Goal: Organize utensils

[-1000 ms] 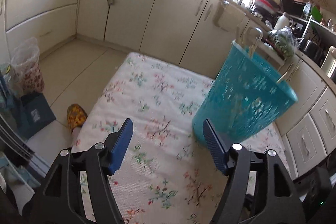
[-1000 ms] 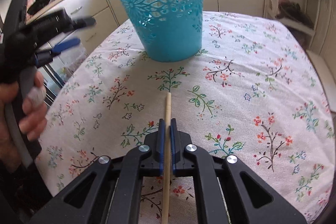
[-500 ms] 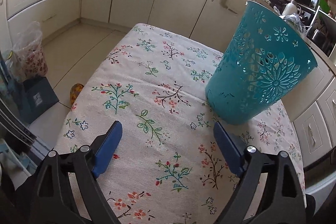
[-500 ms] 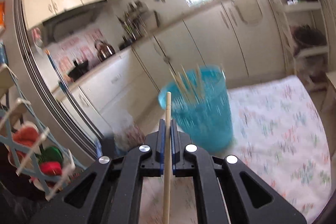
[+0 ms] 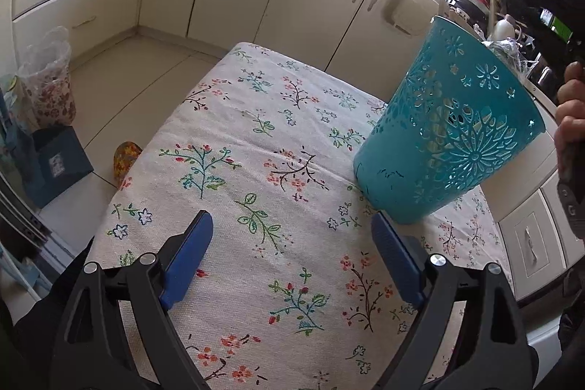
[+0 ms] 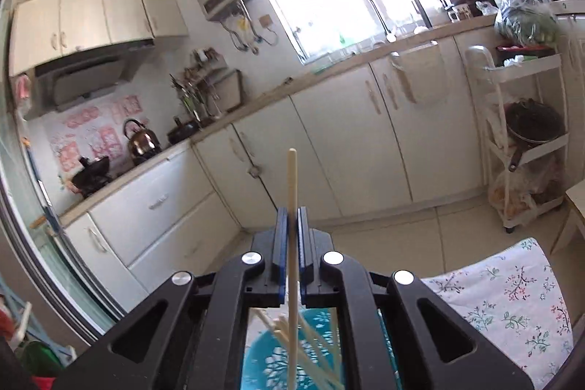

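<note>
One pale chopstick (image 6: 291, 192) is pinched tight in the right claw (image 6: 291, 225), pointing up to 12 o'clock. Its low end hangs over the teal basket (image 6: 263, 364), where more chopsticks (image 6: 314, 349) lean. The basket stands on the flowery worktop (image 5: 256, 141), at 2 o'clock from the left claw (image 5: 292, 265). That claw has just been opening; it is wide with nothing inside, tipped down over the cloth. A hand (image 5: 570, 112) shows at 3 o'clock.

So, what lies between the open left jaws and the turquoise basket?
Only bare floral tablecloth. In the left wrist view, the left gripper is open and empty, with the basket just beyond it.
</note>
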